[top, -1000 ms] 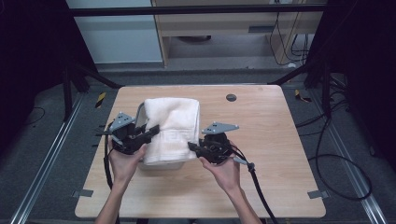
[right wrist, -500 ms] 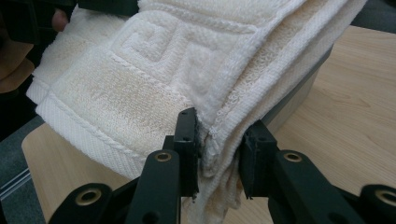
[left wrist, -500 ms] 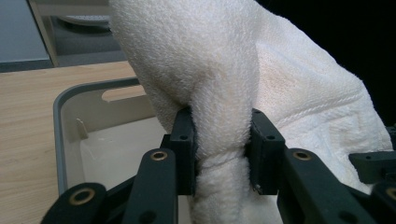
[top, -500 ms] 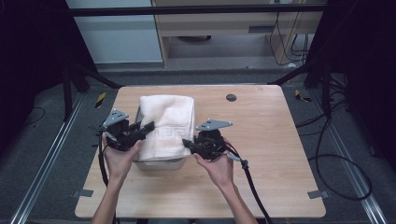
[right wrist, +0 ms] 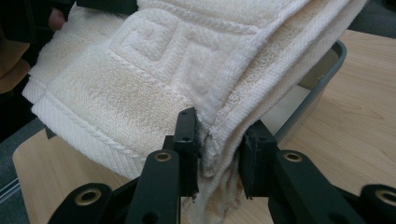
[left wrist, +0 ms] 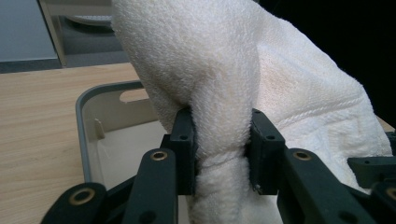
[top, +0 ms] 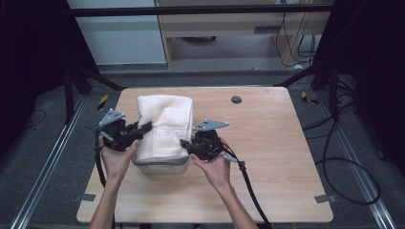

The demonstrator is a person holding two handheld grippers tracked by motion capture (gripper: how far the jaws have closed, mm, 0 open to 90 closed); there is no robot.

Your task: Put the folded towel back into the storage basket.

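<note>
A folded cream terry towel (top: 165,126) with a raised key-pattern border hangs between both tongs above a grey plastic bin (top: 162,166) that stands on the wooden bench (top: 267,143). The left tongs (top: 143,128) pinch a bunched fold of the towel at its left side — in the left gripper view the cloth is squeezed tight between the two black jaws, with the bin's pale inside and handle slot below. The right tongs (top: 185,144) clamp the towel's layered hem at its right edge — the bin's grey rim shows just behind. The towel's near end drapes over the bin; its far end lies toward the back of the bench.
</note>
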